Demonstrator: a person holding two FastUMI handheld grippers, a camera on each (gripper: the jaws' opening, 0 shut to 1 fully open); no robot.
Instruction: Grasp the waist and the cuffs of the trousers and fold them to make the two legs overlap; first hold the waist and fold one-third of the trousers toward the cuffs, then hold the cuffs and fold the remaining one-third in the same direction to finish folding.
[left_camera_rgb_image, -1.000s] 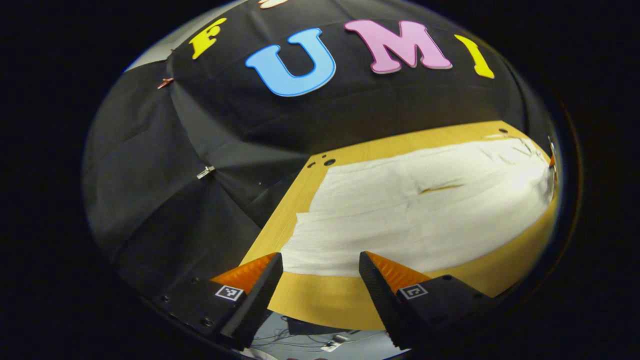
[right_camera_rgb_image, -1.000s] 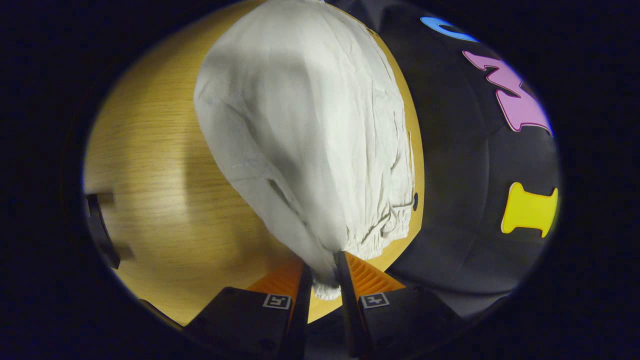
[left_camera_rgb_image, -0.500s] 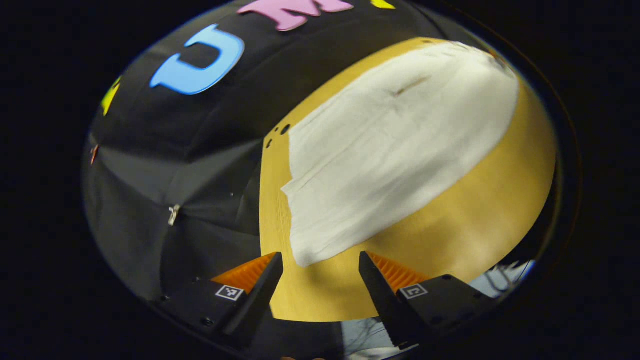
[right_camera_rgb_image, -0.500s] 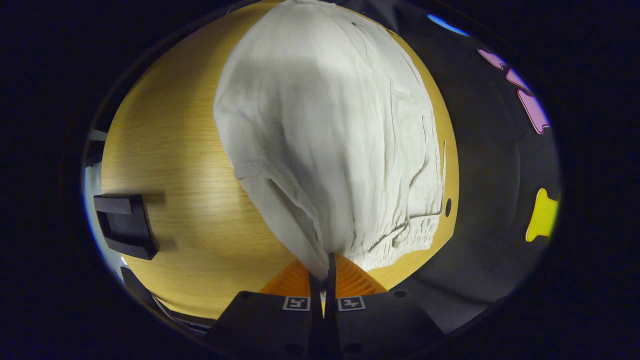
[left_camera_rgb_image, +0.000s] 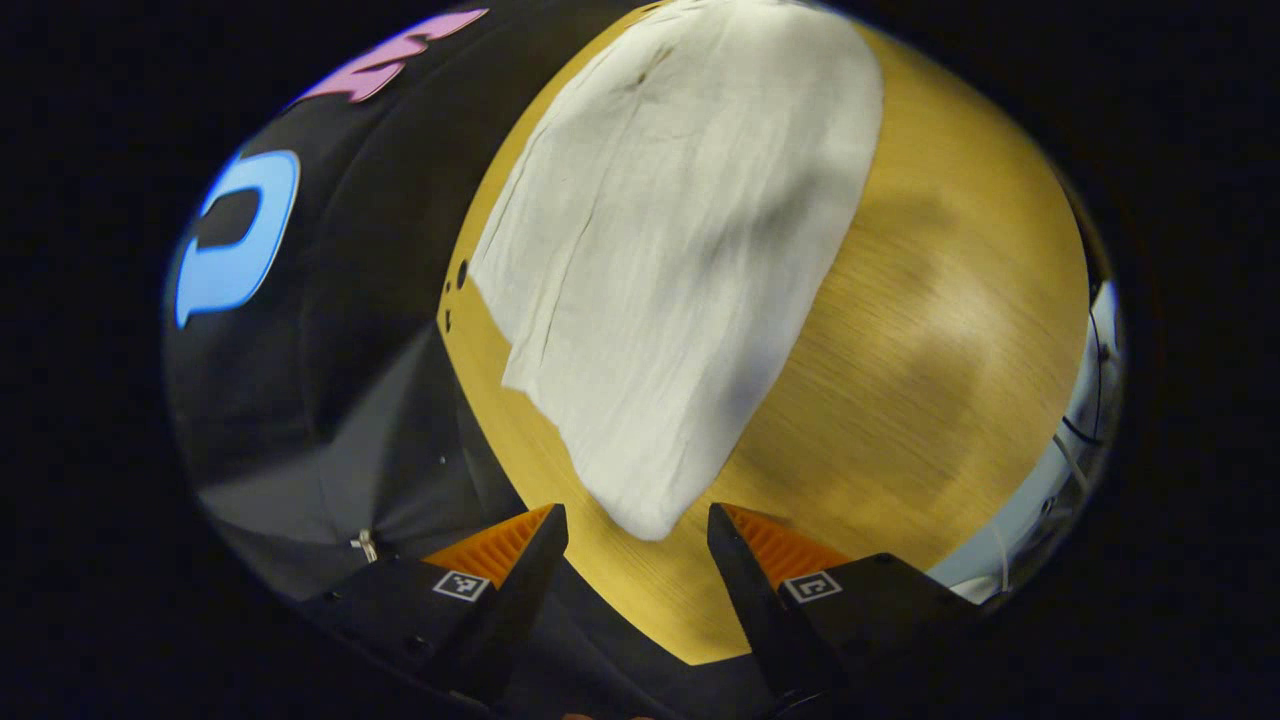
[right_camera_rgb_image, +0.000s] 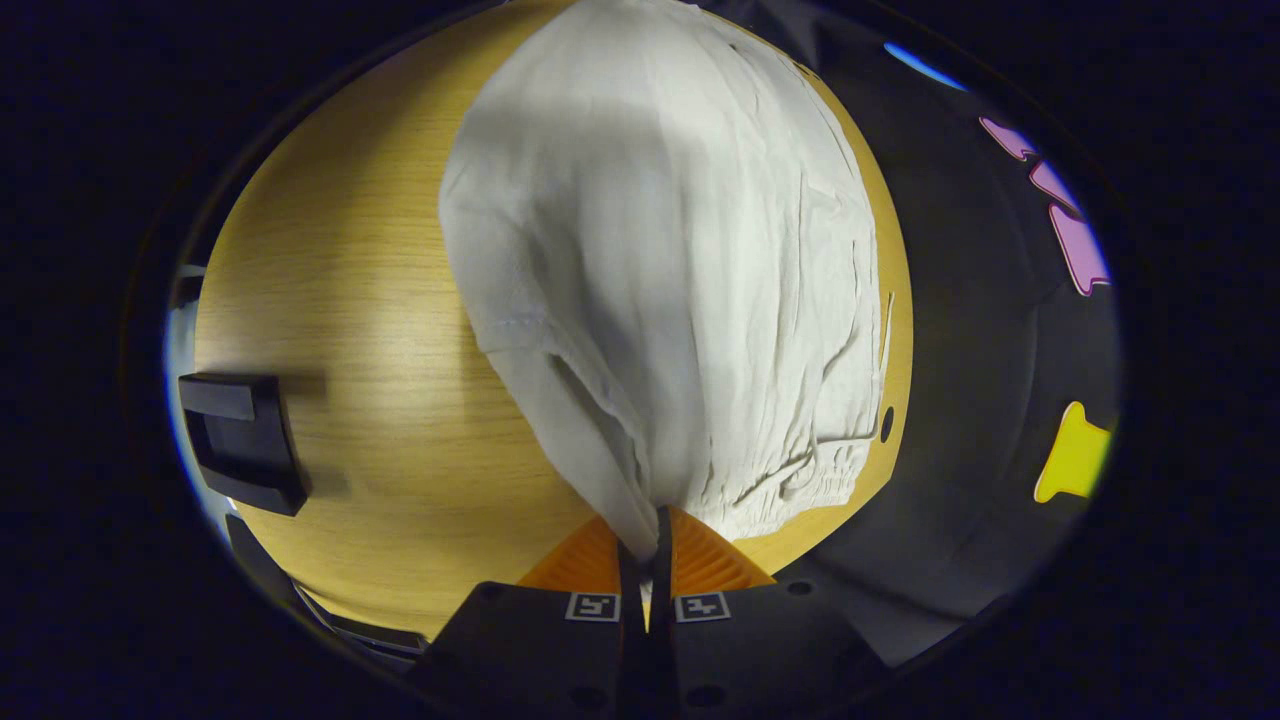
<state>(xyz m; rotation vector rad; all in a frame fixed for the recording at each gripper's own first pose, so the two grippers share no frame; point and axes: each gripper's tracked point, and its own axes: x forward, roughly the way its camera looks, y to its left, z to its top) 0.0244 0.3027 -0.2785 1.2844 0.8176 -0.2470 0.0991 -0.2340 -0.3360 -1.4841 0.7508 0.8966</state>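
Fingers (right_camera_rgb_image: 648, 540) pinching trousers (right_camera_rgb_image: 660, 260) waist (left gripper (left_camera_rgb_image: 636, 540) spread, empty)

Light fell from above and was uneven. In the left gripper view the trousers (left_camera_rgb_image: 660, 250) were blown out near white, with a soft shadow across their right side and dark patches on the table (left_camera_rgb_image: 930, 300); the whole frame was slightly blurred. The right gripper view was sharper, showing cloth wrinkles and wood grain. Both views bent strongly toward the edges.
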